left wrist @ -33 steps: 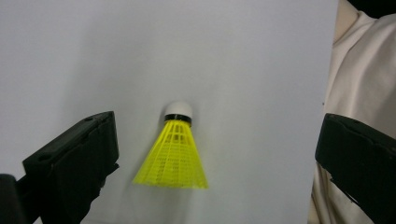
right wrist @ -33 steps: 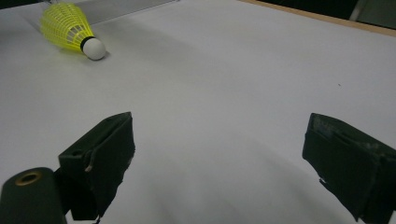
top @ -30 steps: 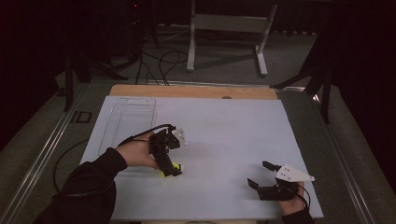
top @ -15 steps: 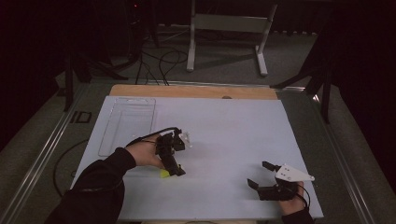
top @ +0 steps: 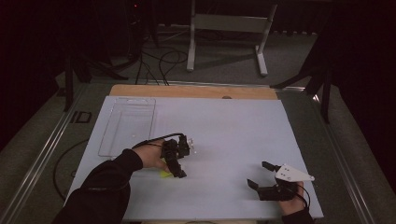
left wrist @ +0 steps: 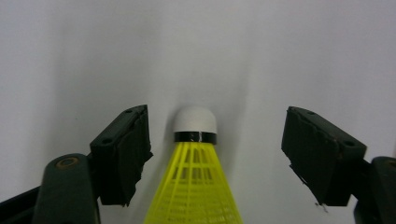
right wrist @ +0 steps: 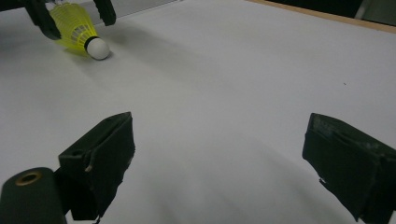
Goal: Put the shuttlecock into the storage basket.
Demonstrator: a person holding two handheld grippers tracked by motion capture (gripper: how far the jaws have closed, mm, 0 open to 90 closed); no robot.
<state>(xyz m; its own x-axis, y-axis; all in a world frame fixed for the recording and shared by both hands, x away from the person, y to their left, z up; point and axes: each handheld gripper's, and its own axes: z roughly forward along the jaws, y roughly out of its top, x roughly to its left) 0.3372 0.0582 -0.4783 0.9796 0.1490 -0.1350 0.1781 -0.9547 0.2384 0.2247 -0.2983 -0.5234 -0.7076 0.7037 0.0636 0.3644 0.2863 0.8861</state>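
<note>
A yellow shuttlecock [left wrist: 195, 177] with a white rounded cork tip and a dark band lies on its side on the white counter [top: 233, 126], in the near left part of the sheet as the high view shows it [top: 165, 174]. The left tool [left wrist: 217, 158] is lowered over it with both jaws spread wide; in the left gripper view the shuttlecock sits between them, closer to the left-hand jaw of that view, with clear gaps on both sides, so neither pad touches the skirt and nothing is gripped. The cork tip points away from the camera, the mesh skirt toward it. In the high view the person's left hand [top: 152, 156], in a dark sleeve, holds this tool [top: 175, 161] with its cable looping above it. The right tool [top: 258, 175] rests near the front right corner of the counter, well apart from the shuttlecock, topped by its grey three-cornered plate; its jaws stand wide open and empty [right wrist: 219, 158] over bare white surface. From the right gripper view the shuttlecock [right wrist: 77, 30] shows far off with the left tool's jaws on either side of it. A clear plastic tray [top: 127, 126] lies on the far left part of the counter.
</note>
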